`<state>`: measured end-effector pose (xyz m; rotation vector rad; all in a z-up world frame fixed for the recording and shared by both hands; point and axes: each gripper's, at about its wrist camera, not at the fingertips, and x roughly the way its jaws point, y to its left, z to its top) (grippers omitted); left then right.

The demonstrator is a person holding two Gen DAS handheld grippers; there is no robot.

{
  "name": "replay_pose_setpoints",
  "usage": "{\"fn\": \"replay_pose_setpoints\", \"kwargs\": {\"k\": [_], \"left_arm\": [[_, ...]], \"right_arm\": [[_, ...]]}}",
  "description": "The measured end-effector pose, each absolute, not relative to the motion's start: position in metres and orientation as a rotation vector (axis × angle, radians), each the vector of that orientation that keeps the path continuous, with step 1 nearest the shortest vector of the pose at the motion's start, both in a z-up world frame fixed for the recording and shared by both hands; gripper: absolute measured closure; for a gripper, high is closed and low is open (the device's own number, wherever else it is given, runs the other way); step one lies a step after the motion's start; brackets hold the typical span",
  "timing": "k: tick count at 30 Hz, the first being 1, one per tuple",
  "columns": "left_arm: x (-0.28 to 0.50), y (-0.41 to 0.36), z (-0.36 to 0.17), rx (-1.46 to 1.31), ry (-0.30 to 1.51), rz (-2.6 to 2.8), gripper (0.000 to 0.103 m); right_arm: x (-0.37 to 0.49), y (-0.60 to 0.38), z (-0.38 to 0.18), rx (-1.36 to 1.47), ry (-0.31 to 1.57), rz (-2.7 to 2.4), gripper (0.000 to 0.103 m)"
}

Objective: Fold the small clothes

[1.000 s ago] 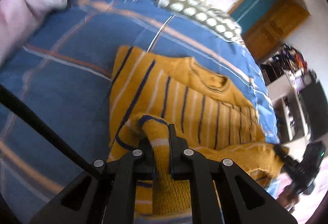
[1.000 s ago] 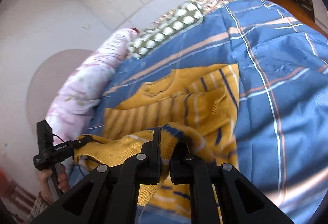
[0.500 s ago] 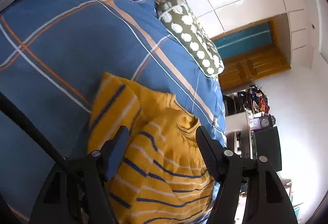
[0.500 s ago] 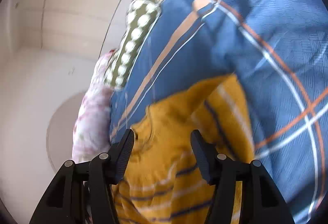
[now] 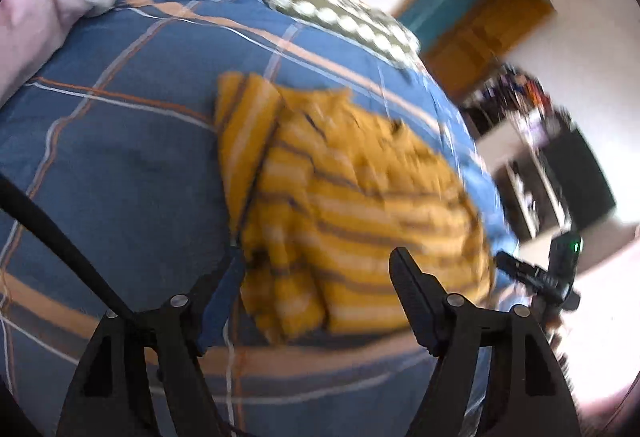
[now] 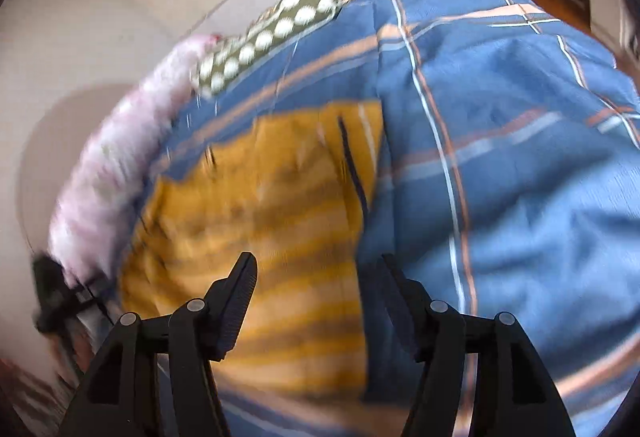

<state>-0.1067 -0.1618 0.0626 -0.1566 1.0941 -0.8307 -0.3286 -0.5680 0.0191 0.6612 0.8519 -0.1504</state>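
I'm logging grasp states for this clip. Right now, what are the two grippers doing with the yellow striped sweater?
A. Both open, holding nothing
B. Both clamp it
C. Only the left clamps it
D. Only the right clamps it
A: the left gripper and right gripper both have their fingers spread wide with nothing between them, while the sweater lies on the blue plaid bedspread.

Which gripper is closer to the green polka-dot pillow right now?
Hard to call; neither is near. Both the left gripper and right gripper hang open over the striped sweater, with the pillow far beyond it.
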Motion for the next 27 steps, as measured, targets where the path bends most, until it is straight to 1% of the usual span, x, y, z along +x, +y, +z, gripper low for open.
{"fn": "replay_pose_setpoints", "kwargs": {"k": [4, 5, 6, 7, 8, 10, 11, 13, 16, 17, 18, 19, 21, 22, 23, 24, 27], "left_arm": [[-0.118, -0.177, 0.040, -0.024, 1.105, -0.804, 0.030], [-0.118, -0.179, 0.033, 0.012, 1.134, -0.776, 0.046], [-0.114, -0.181, 0.027, 0.049, 1.186, -0.751, 0.084], [-0.110, -0.181, 0.026, 0.063, 1.222, -0.745, 0.100], [-0.106, -0.176, 0.035, 0.107, 1.209, -0.685, 0.099], [-0.101, -0.167, 0.056, 0.184, 1.131, -0.613, 0.099], [-0.098, -0.161, 0.063, 0.180, 1.128, -0.604, 0.098], [-0.092, -0.149, 0.072, 0.139, 1.136, -0.592, 0.097], [-0.097, -0.133, 0.076, 0.154, 1.093, -0.514, 0.094], [-0.101, -0.126, 0.073, 0.142, 1.093, -0.489, 0.087], [-0.104, -0.121, 0.071, 0.116, 1.101, -0.495, 0.078], [-0.108, -0.117, 0.071, 0.080, 1.107, -0.510, 0.072], [-0.118, -0.112, 0.067, -0.003, 1.085, -0.547, 0.053], [-0.121, -0.111, 0.065, -0.033, 1.060, -0.546, 0.049], [-0.124, -0.110, 0.062, -0.060, 1.026, -0.525, 0.042], [-0.127, -0.111, 0.059, -0.073, 1.009, -0.514, 0.039], [-0.121, -0.117, 0.044, -0.127, 0.974, -0.487, 0.038]], "right_arm": [[-0.340, -0.548, -0.008, 0.619, 0.885, -0.153, 0.037], [-0.341, -0.546, -0.011, 0.611, 0.876, -0.152, 0.052], [-0.341, -0.548, -0.013, 0.627, 0.876, -0.137, 0.077], [-0.343, -0.553, -0.012, 0.662, 0.872, -0.125, 0.085], [-0.349, -0.561, -0.009, 0.712, 0.854, -0.113, 0.089], [-0.364, -0.576, 0.005, 0.734, 0.810, -0.128, 0.090], [-0.369, -0.580, 0.009, 0.732, 0.802, -0.139, 0.091], [-0.377, -0.585, 0.010, 0.708, 0.822, -0.183, 0.092], [-0.383, -0.579, 0.003, 0.593, 0.907, -0.311, 0.090], [-0.390, -0.578, 0.003, 0.592, 0.902, -0.335, 0.090], [-0.396, -0.578, 0.006, 0.604, 0.884, -0.341, 0.090], [-0.401, -0.575, 0.013, 0.601, 0.860, -0.344, 0.090], [-0.402, -0.565, 0.030, 0.551, 0.827, -0.339, 0.090], [-0.398, -0.558, 0.038, 0.521, 0.819, -0.328, 0.090], [-0.392, -0.550, 0.044, 0.499, 0.816, -0.315, 0.090], [-0.381, -0.535, 0.052, 0.470, 0.817, -0.283, 0.090], [-0.346, -0.496, 0.061, 0.401, 0.843, -0.211, 0.090]]}}
